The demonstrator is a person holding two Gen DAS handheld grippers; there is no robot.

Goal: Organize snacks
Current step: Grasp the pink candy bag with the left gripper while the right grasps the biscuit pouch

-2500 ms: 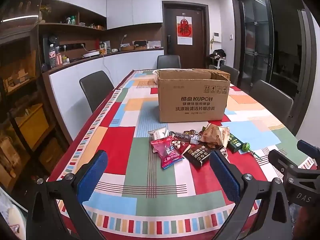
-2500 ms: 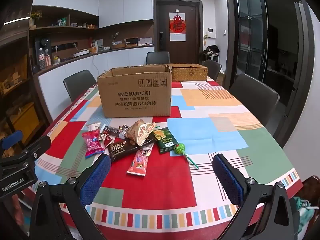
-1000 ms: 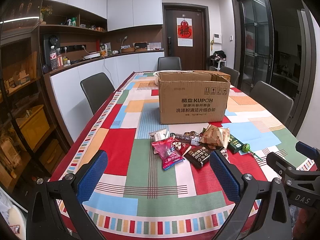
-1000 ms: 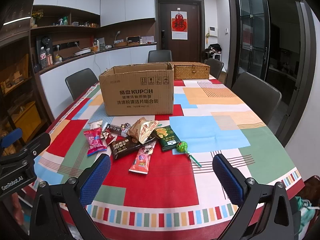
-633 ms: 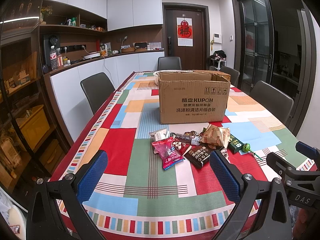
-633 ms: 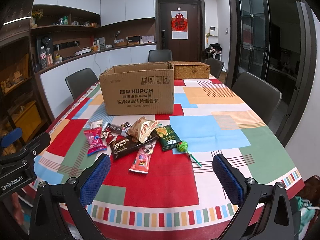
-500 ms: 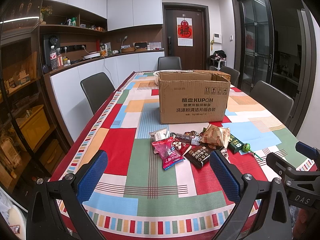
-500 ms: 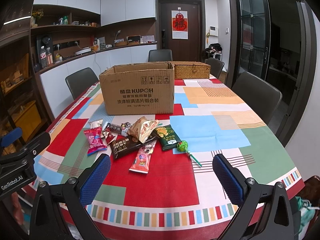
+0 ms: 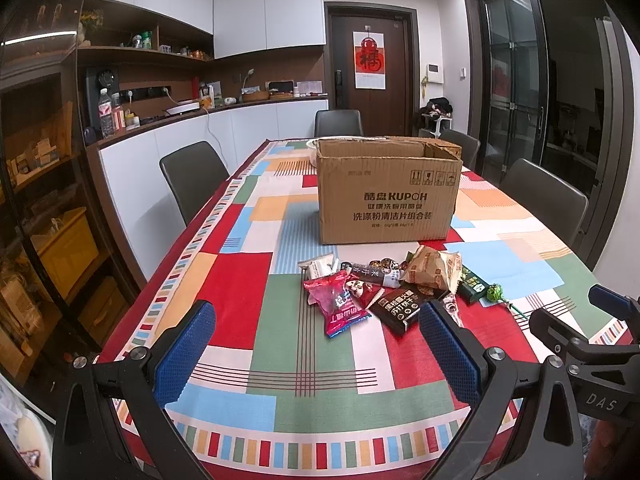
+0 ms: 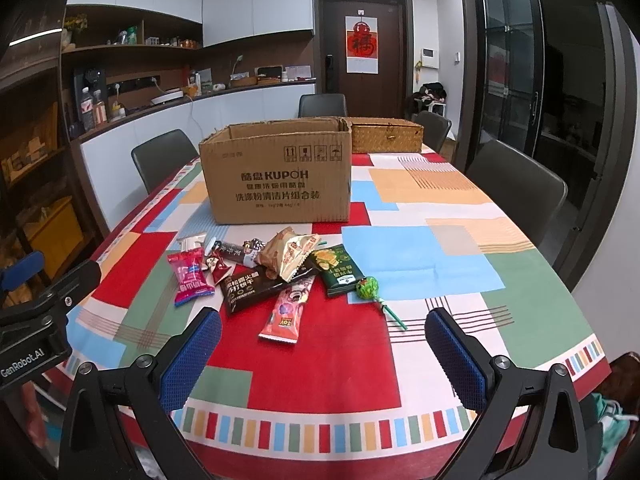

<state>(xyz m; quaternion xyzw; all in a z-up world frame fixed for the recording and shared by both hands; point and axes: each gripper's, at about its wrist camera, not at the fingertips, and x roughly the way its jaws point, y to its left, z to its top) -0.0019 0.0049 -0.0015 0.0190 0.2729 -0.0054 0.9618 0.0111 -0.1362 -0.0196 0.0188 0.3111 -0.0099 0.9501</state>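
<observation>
On the tabletop (image 10: 440,264), snacks (image 10: 276,268) lie heaped before an open box (image 10: 276,176); both claws, left (image 9: 316,354) and right (image 10: 324,360), hover apart and empty, nothing sorted yet, so a first pick probably comes next.

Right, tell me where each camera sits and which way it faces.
Left wrist: on the left gripper, looking down the table at the snack pile and cardboard box; its open jaws show, with the right gripper at the right edge.
Right wrist: on the right gripper, facing the same way from further right; open jaws, with the left gripper at the left edge.
Shared: box, snacks, tablecloth, door.
</observation>
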